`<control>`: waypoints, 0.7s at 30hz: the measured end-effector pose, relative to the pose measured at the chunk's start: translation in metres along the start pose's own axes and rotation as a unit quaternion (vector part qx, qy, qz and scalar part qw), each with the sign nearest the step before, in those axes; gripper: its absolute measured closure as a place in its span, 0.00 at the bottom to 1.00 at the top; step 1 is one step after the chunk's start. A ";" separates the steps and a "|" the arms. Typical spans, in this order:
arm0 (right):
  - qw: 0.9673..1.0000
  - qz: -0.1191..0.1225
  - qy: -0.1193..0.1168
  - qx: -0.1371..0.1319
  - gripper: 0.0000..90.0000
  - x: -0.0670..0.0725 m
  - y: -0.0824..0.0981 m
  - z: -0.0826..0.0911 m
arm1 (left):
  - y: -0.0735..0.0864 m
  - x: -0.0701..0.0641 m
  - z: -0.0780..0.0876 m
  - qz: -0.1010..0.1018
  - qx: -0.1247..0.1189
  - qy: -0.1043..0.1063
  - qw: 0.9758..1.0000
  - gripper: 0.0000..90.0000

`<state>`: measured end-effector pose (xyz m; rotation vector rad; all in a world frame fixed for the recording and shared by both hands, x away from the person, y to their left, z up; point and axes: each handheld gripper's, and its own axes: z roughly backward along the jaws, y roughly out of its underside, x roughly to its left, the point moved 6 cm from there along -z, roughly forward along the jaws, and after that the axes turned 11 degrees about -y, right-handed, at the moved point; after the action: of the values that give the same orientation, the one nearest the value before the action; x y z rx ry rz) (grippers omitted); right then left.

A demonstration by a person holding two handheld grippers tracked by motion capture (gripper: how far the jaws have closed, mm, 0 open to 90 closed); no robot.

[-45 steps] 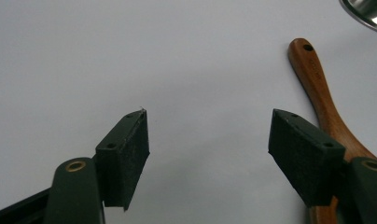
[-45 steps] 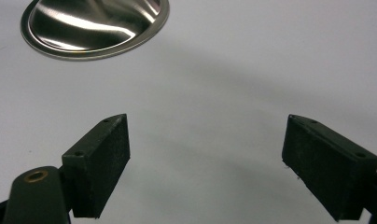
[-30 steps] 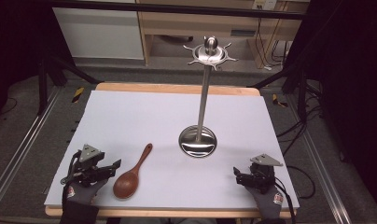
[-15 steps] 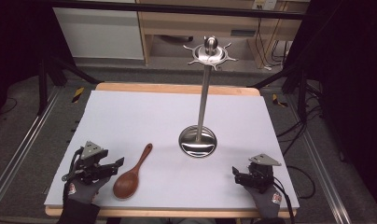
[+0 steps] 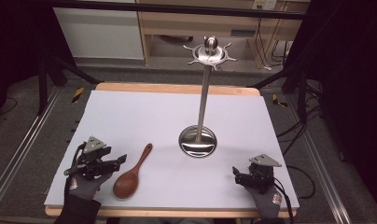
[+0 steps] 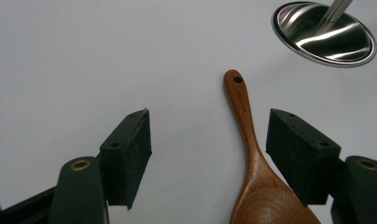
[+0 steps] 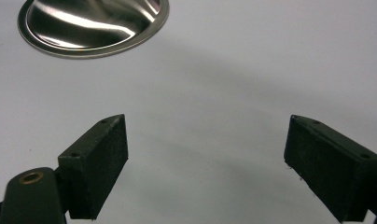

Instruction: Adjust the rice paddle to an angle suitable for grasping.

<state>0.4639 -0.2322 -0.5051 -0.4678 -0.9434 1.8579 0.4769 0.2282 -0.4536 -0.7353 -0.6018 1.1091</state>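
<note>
1. The left gripper point(image 6: 207, 154), lower left of the high view, has its jaws wide apart over the wooden spoon point(image 6: 252, 158), whose handle runs between them.
2. The right gripper point(image 7: 205, 163), lower right, also gapes, holding nothing.
3. The steel stand point(image 5: 198, 140) rises upright at mid-frame on the white table point(image 5: 144, 116).

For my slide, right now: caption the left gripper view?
Open left hand-held gripper straddles wooden spoon near steel stand base.
</note>
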 end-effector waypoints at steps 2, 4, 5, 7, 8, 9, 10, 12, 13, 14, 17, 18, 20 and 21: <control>1.000 -0.001 0.002 0.003 0.15 0.000 0.001 0.000 | -0.002 -0.002 -0.001 -0.002 0.001 0.003 1.000 0.34; 1.000 0.001 0.002 0.005 0.15 0.000 0.001 0.000 | -0.004 -0.005 -0.002 -0.007 0.004 0.004 1.000 0.34; 1.000 0.002 0.002 0.005 0.15 0.000 0.002 0.000 | -0.004 -0.006 -0.003 -0.006 0.006 0.005 1.000 0.35; 1.000 -0.001 0.003 0.004 0.15 0.000 0.002 0.001 | -0.005 -0.010 -0.006 -0.013 0.009 0.010 1.000 0.36; 1.000 -0.001 0.003 0.004 0.15 0.000 0.002 0.001 | -0.005 -0.011 -0.006 -0.016 0.012 0.011 1.000 0.36; 1.000 -0.001 0.004 0.005 0.15 0.000 0.002 0.001 | -0.005 -0.013 -0.008 -0.018 0.015 0.013 1.000 0.36; 1.000 -0.001 0.004 0.005 0.15 0.000 0.002 0.001 | -0.006 -0.014 -0.008 -0.020 0.016 0.014 1.000 0.36; 1.000 0.001 0.003 0.005 0.15 0.000 0.002 0.000 | -0.007 -0.017 -0.011 -0.022 0.020 0.017 0.999 0.36; 1.000 0.003 0.004 0.006 0.15 0.000 0.002 0.000 | -0.008 -0.018 -0.011 -0.021 0.020 0.018 0.999 0.37; 1.000 0.003 0.004 0.006 0.15 0.000 0.002 0.000 | -0.008 -0.020 -0.012 -0.024 0.023 0.021 0.999 0.37; 1.000 0.003 0.005 0.005 0.15 -0.001 0.002 0.000 | -0.010 -0.023 -0.014 -0.029 0.027 0.019 0.999 0.37; 1.000 0.003 0.005 0.006 0.15 0.000 0.002 0.000 | -0.011 -0.023 -0.014 -0.031 0.027 0.020 0.999 0.38; 1.000 0.005 0.007 0.008 0.15 0.000 0.002 0.000 | -0.012 -0.025 -0.014 -0.032 0.029 0.024 0.999 0.39; 1.000 0.005 0.007 0.007 0.15 0.000 0.002 0.000 | -0.012 -0.026 -0.015 -0.034 0.031 0.026 0.999 0.39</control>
<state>0.4630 -0.2327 -0.5070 -0.4762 -0.9194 1.8677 0.4863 0.1972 -0.4553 -0.6839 -0.5430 1.0376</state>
